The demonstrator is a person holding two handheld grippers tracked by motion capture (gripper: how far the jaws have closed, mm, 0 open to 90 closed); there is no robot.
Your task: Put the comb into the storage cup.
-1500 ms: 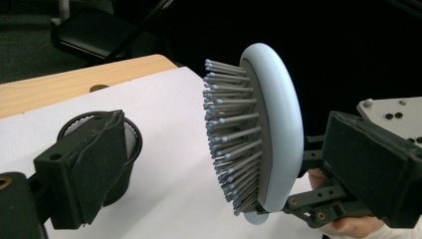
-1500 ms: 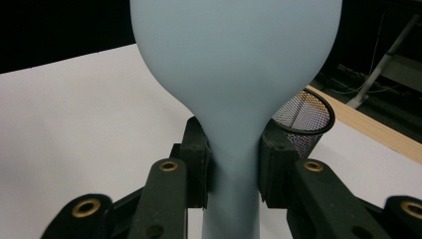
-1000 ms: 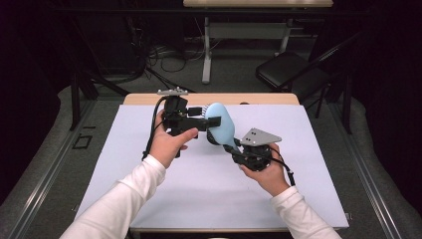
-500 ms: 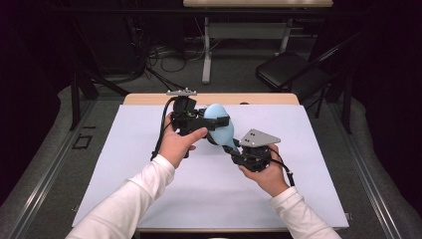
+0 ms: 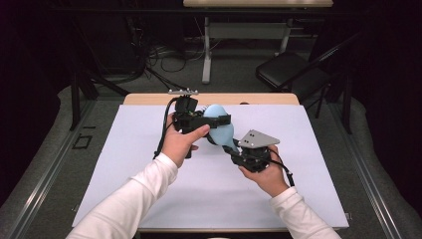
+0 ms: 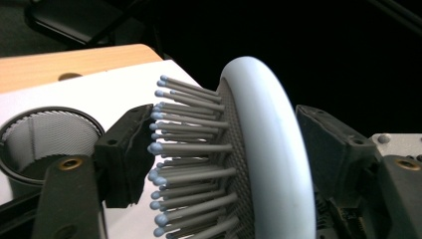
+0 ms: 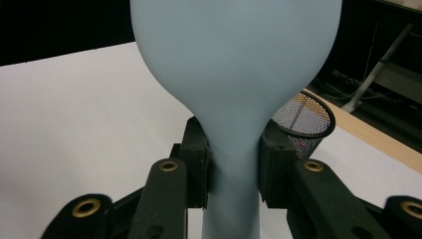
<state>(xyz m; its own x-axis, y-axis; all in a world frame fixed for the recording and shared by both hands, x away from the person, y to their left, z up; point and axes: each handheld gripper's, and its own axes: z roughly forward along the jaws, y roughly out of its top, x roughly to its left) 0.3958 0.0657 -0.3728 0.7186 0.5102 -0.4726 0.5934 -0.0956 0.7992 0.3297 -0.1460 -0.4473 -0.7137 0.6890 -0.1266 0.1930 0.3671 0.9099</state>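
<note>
While the right gripper (image 5: 230, 145) clamps the handle of a pale blue hairbrush (image 5: 219, 125) and holds it above the white table cover (image 5: 124, 174), the left gripper (image 5: 219, 119) reaches across the brush's oval head from the person's left. Seen along the right gripper's own jaws, the handle (image 7: 234, 164) sits squeezed between both pads, with the smooth back of the head rising above them. Seen along the left gripper's jaws, the head stands edge-on between them: the grey bristles (image 6: 189, 149) point at one pad, whose face meets their tips, and the other pad sits just beside the rounded back; whether that pad presses on it I cannot tell. These jaws have just been closing with the brush head between them. A black mesh cup (image 6: 45, 144) stands on the table cover behind the brush, near the wooden table edge (image 5: 209, 98).
</note>
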